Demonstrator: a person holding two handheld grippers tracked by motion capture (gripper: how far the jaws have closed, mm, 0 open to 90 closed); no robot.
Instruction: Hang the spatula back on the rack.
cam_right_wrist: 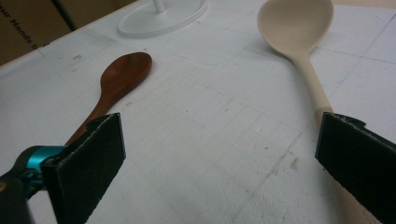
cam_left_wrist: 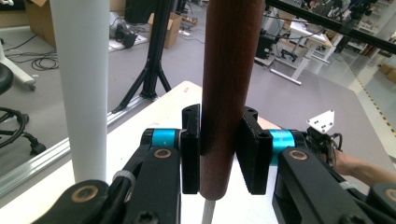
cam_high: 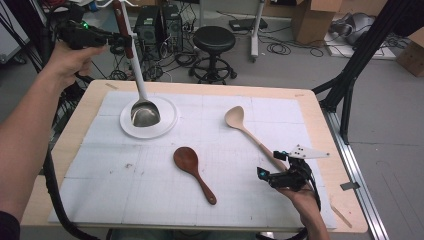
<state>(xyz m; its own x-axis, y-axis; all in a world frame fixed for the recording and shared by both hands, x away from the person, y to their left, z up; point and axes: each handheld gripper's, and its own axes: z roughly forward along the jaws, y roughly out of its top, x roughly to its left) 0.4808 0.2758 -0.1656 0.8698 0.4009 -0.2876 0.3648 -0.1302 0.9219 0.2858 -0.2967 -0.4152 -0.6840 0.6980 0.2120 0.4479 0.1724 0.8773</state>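
Observation:
A ladle with a steel bowl, a white shaft and a dark brown handle stands nearly upright, its bowl resting on a white plate. My left gripper is raised at the far left, shut on that brown handle; in the left gripper view both pads press its sides. My right gripper sits low at the table's right, open, nothing between its pads. The handle of a beige spoon runs under its right jaw. A brown wooden spoon lies mid-table.
A white gridded mat covers the wooden table. A black stool and cables stand on the floor beyond the far edge. A black frame leg rises at the right. A thick white pole shows close to the left gripper's camera.

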